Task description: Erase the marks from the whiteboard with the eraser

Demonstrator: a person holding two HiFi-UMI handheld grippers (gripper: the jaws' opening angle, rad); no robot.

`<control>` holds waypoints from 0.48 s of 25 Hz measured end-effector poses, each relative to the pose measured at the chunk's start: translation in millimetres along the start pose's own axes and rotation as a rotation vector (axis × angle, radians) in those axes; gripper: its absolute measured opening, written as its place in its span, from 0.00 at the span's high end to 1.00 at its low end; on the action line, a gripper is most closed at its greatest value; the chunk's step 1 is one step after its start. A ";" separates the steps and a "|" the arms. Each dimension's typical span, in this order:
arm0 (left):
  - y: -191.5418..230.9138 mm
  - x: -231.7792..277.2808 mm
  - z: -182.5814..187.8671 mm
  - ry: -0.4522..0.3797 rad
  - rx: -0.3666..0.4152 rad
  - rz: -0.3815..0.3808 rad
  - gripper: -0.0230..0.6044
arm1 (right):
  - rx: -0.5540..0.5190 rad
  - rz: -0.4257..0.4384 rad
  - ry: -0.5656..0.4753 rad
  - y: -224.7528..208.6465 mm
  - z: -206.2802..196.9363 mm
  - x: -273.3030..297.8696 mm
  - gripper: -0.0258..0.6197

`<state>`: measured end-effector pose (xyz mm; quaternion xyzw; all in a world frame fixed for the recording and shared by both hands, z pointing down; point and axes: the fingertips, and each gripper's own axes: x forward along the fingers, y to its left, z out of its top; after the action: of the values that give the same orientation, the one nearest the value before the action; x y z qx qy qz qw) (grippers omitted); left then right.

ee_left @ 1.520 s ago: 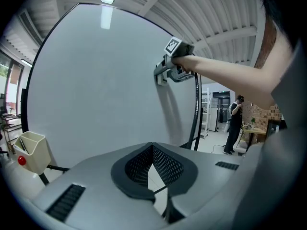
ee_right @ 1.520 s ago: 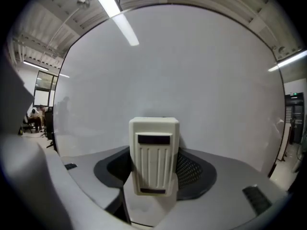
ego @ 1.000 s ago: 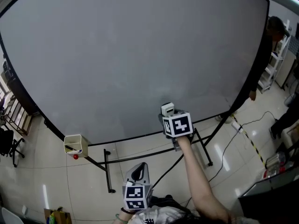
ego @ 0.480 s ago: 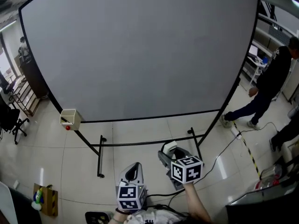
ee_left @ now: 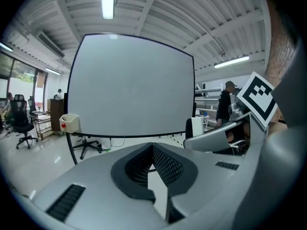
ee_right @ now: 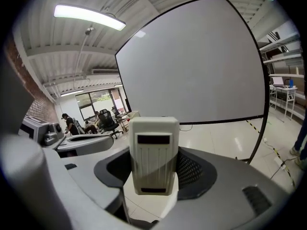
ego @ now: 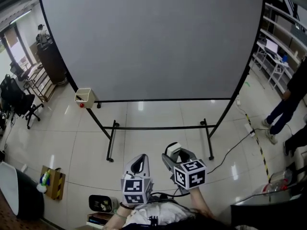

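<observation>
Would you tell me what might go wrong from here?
The eraser sticks far out of the right gripper, so it may tilt or slip when pressed on the whiteboard. A cable lies by the stand's leg; walking up, you might trip.

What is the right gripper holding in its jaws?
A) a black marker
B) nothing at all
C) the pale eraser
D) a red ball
C: in the right gripper view, the right gripper has its jaws closed on either side of the pale, ribbed eraser, which stands upright between them.
</observation>
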<state>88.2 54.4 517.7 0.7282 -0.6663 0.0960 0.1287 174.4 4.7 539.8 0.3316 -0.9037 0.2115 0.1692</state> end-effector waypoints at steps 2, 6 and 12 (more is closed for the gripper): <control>-1.7 -5.2 0.6 -0.007 -0.015 0.009 0.98 | -0.012 0.017 0.001 8.2 1.4 -2.9 0.53; -0.6 -14.1 2.5 -0.019 -0.028 0.016 0.98 | -0.035 0.027 -0.003 22.3 2.9 -6.9 0.53; 16.1 -21.4 0.1 -0.019 -0.021 0.020 0.98 | -0.020 0.008 0.005 37.0 -6.5 -1.3 0.53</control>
<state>70.1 73.3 511.9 0.7210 -0.6758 0.0833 0.1289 151.6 34.1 534.8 0.3258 -0.9066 0.2041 0.1740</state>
